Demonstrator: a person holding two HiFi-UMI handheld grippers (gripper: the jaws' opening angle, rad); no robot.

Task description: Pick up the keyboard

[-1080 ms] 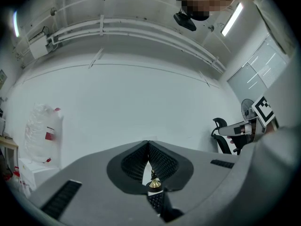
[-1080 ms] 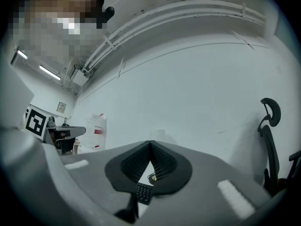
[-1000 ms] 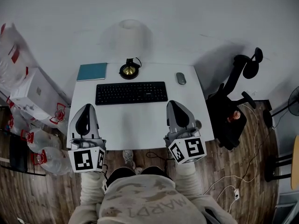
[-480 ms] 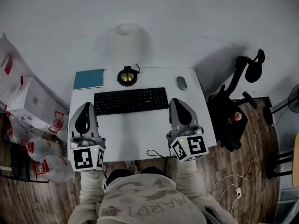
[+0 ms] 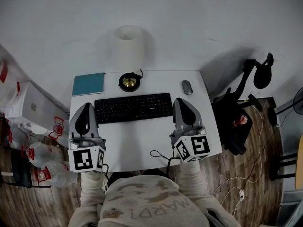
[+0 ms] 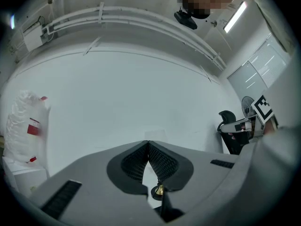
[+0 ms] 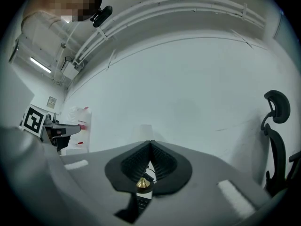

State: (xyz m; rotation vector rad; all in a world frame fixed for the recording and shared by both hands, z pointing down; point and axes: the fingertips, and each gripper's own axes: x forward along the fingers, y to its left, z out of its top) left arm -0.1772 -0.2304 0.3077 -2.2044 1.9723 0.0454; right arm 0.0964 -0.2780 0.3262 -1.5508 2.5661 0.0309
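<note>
White table (image 5: 137, 141). Black keyboard (image 5: 133, 107) lies across its middle, a teal notebook (image 5: 88, 83) at the far left corner, a brass-based lamp (image 5: 129, 81) just behind the keyboard, and a grey mouse (image 5: 187, 87) far right.

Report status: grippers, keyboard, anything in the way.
Left gripper, right gripper: fingers shut, empty. Keyboard flat on desk, between them, not lifted. Lamp, mouse behind it, clear of the ends.

A white desk (image 5: 137, 138) stands against a pale wall (image 5: 199, 27) on wood-plank floor (image 5: 258, 171), black office chair (image 5: 229, 119) beside it.
</note>
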